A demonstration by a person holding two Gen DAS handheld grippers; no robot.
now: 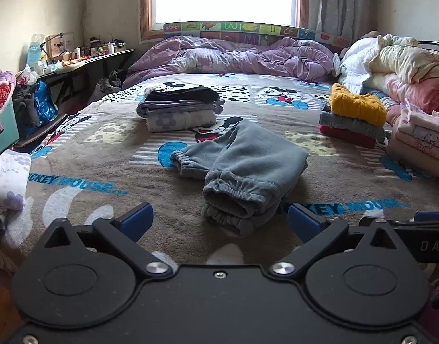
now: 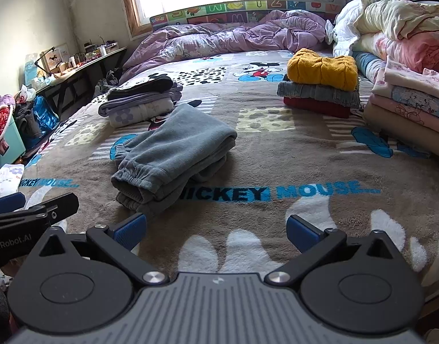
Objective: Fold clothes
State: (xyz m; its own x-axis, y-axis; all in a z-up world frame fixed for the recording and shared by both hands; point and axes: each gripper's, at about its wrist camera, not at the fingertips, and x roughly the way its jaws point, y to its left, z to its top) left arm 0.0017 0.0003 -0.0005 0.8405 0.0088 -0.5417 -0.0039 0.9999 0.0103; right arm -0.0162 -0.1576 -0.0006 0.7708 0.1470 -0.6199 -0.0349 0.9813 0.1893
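Observation:
Folded grey-blue fleece trousers [image 1: 242,169] lie on the cartoon-print blanket [image 1: 105,169], cuffs toward me. My left gripper [image 1: 218,223] stands open just in front of the cuffs, blue pads wide apart, nothing between them. In the right wrist view the trousers [image 2: 173,154] lie ahead and to the left. My right gripper [image 2: 216,232] is open over bare blanket [image 2: 276,154], holding nothing. The left gripper's finger shows at that view's left edge.
A folded stack topped with a black garment [image 1: 179,109] sits behind the trousers. A yellow, grey and red stack [image 2: 319,86] and a pink stack [image 2: 411,106] stand to the right. A crumpled purple duvet [image 1: 233,57] lies at the head. A cluttered desk [image 1: 76,60] stands left of the bed.

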